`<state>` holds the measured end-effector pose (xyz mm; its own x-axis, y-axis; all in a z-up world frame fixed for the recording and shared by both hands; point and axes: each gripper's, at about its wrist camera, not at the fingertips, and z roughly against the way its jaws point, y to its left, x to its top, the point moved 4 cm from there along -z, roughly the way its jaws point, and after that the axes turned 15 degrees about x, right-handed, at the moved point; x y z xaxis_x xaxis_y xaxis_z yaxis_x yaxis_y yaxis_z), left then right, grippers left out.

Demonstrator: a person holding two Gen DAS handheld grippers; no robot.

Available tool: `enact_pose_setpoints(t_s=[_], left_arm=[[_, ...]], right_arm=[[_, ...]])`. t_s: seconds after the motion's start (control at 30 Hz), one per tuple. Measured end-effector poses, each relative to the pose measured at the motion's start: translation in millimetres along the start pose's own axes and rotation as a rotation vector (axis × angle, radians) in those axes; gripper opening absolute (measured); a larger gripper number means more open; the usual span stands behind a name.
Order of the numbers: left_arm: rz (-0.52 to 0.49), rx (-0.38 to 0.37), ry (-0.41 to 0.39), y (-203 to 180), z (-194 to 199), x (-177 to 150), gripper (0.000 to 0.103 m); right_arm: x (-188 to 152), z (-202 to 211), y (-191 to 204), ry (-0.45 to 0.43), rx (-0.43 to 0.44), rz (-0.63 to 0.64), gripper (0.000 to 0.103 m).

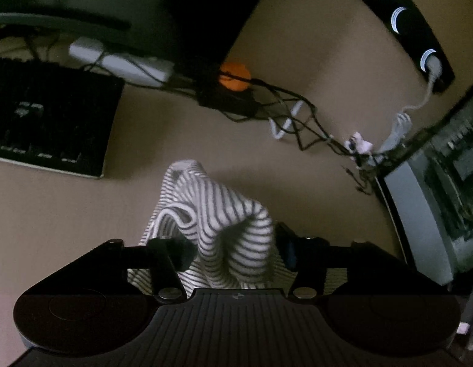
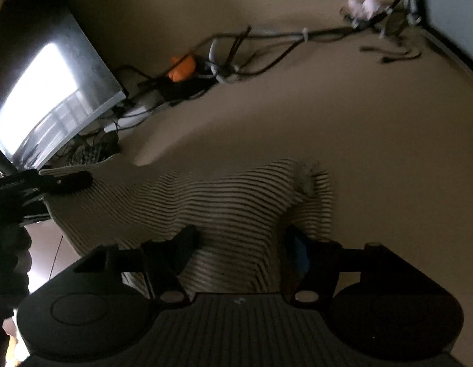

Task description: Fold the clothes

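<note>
A grey-and-white striped garment [image 1: 224, 214] lies on the tan table, rumpled into a raised fold in the left wrist view. My left gripper [image 1: 235, 246] is open, and the fold stands between its two wide-apart fingers. In the right wrist view the striped garment [image 2: 236, 202] spreads leftward across the table. My right gripper [image 2: 242, 243] is open low over its near part, a finger on each side. The left gripper [image 2: 65, 182] shows there at the garment's left edge.
A black keyboard [image 1: 50, 116] lies at the left. A tangle of cables [image 1: 291, 116] with an orange object [image 1: 234, 76] runs across the back of the table. A lit monitor [image 2: 50, 91] stands at the left and a case [image 1: 444, 189] at the right.
</note>
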<state>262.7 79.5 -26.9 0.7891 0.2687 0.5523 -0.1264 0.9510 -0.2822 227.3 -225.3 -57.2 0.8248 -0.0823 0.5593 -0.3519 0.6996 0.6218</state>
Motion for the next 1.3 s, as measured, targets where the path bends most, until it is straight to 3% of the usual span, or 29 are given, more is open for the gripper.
enact_pose_setpoints(t_s=[0.13,0.2,0.3,0.37,0.43,0.5,0.57,0.7,0.8,0.83,0.87,0.9,0.97,1.0,1.1,1.17,1.3], left_arm=[[-0.011,-0.037,-0.017,2.6,9.9,3.0,0.042],[-0.008,-0.031,-0.001,4.5,4.7,4.7,0.044],[0.019,-0.019,0.03,7.7,-8.0,5.4,0.051],[0.024,-0.019,0.048,5.6,-15.2,5.0,0.054],[0.019,-0.014,0.062,1.5,-20.5,4.7,0.052],[0.002,-0.037,0.049,-2.7,-12.1,5.8,0.042],[0.008,-0.073,0.045,-2.8,-1.7,7.6,0.042],[-0.021,-0.043,0.059,-4.1,-8.1,4.7,0.055],[-0.007,0.0,0.082,-3.1,-23.6,2.0,0.055],[0.001,0.007,0.089,-2.5,-27.0,1.7,0.053],[0.004,0.009,0.086,-2.7,-25.4,2.0,0.042],[0.006,0.011,0.083,-2.9,-23.8,2.4,0.034],[0.028,-0.072,0.064,-6.4,-1.4,5.1,0.029],[0.036,-0.12,0.047,-9.2,13.8,6.1,0.029],[0.013,-0.179,-0.008,-7.1,49.2,-5.3,0.029],[0.02,-0.202,-0.01,2.2,59.9,-22.1,0.03],[0.044,-0.109,0.093,32.6,22.8,-69.5,0.038]], right_arm=[[10.1,13.5,31.9,-0.026,0.133,0.105,0.058],[11.4,6.7,23.0,-0.004,0.151,0.051,0.067],[5.2,-16.5,-10.2,0.041,0.094,-0.097,0.07],[3.3,-24.3,-23.4,0.044,0.126,-0.168,0.074],[5.9,-20.3,-17.8,0.039,0.18,-0.171,0.066],[8.8,-6.5,-5.6,0.032,0.247,-0.132,0.06],[9.2,1.7,-3.2,0.04,0.275,-0.124,0.059],[-5.4,-15.5,-20.9,0.101,0.261,-0.253,0.079],[-8.3,-30.1,-15.5,0.098,0.266,-0.245,0.09],[-7.7,-33.2,-13.2,0.097,0.265,-0.237,0.086],[-6.1,-35.1,-11.7,0.099,0.26,-0.23,0.078],[-3.7,-34.8,-9.8,0.103,0.254,-0.223,0.06],[3.5,-25.6,-4.6,0.105,0.254,-0.207,0.035],[7.9,-15.1,-0.5,0.092,0.281,-0.203,0.031],[14.3,25.1,14.2,0.055,0.319,-0.15,0.03],[4.0,30.5,13.4,0.075,0.279,-0.124,0.03],[-26.3,25.3,3.9,0.145,0.154,-0.085,0.031]])
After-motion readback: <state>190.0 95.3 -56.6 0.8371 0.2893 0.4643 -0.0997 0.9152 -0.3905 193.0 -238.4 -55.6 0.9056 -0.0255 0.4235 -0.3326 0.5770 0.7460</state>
